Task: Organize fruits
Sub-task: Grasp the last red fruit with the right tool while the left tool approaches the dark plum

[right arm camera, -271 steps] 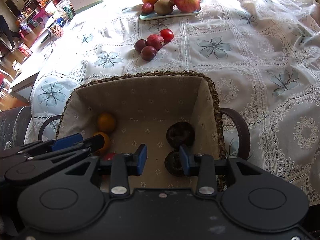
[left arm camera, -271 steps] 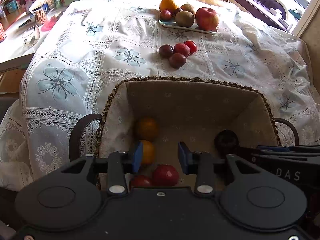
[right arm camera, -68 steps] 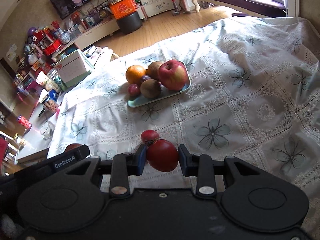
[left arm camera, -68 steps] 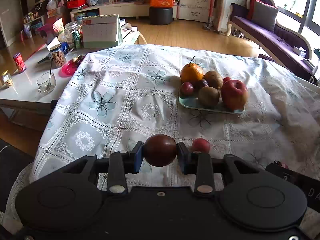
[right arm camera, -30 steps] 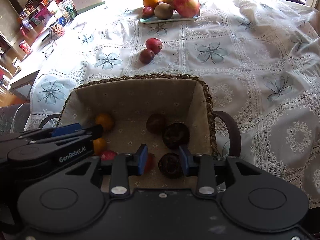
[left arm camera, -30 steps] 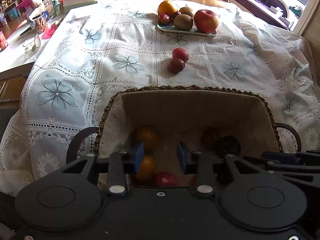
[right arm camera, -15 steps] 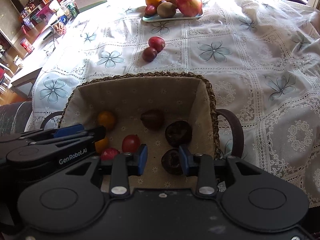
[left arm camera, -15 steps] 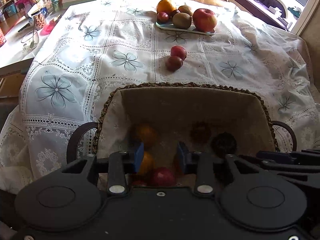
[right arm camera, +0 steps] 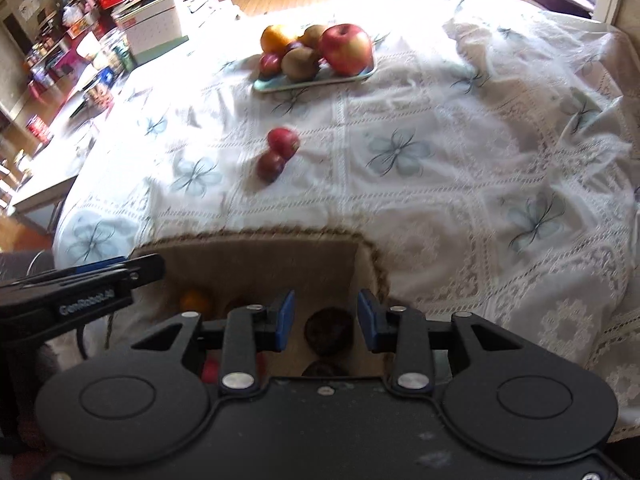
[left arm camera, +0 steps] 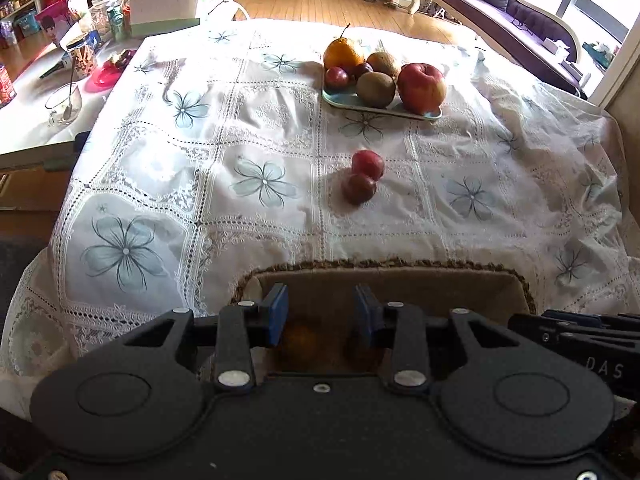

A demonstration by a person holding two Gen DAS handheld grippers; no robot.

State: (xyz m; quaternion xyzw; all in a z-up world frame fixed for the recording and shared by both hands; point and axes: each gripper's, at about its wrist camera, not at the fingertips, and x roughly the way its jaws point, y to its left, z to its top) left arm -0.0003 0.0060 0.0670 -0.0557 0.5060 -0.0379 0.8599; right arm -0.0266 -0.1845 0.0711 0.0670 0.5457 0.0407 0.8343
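A woven basket (left arm camera: pixel 384 266) (right arm camera: pixel 256 238) with a cloth lining sits at the table's near edge and holds several fruits, among them an orange one (right arm camera: pixel 195 302) and a dark wrinkled one (right arm camera: pixel 329 330). My left gripper (left arm camera: pixel 321 314) hangs open over the basket's left half, empty. Over the right half my right gripper (right arm camera: pixel 325 322) is open and empty too. Two small red fruits, a red one (left arm camera: pixel 368 164) (right arm camera: pixel 283 141) and a darker one (left arm camera: pixel 359 188) (right arm camera: pixel 271 166), lie touching mid-table. A teal tray (left arm camera: pixel 344 101) (right arm camera: pixel 280 85) at the back carries an apple (left arm camera: pixel 421 87), kiwis and an orange.
A white lace tablecloth (left arm camera: pixel 240 140) with blue flowers covers the table. On a side table to the left stand a glass with a spoon (left arm camera: pixel 64 104), jars and a calendar box (left arm camera: pixel 166 2). A purple sofa (left arm camera: pixel 500 12) is at the back right.
Both grippers have risen and tilted up, so less of the basket's inside shows. The two red fruits on the cloth have not moved. The right wrist view is blurred by motion.
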